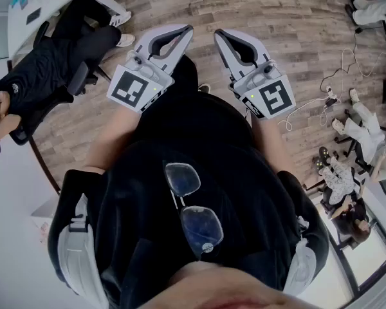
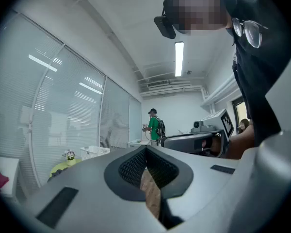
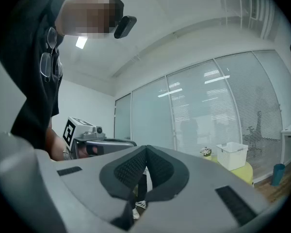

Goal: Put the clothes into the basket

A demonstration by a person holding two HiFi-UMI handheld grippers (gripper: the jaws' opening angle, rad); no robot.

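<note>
Grippers both well apart from basket (image 3: 231, 155). Left gripper (image 1: 187, 29): jaws together, nothing held. Right gripper (image 1: 219, 32): same (tips meet). Basket on yellow table (image 3: 243, 172) beside glass wall (image 3: 223, 106); open wood floor (image 1: 296, 18) before basket.

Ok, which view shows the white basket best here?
The right gripper view: the white basket stands whole and unobstructed on the yellow-green table. The left gripper view shows it smaller and less distinct, low at the left. The head view does not show it.
</note>
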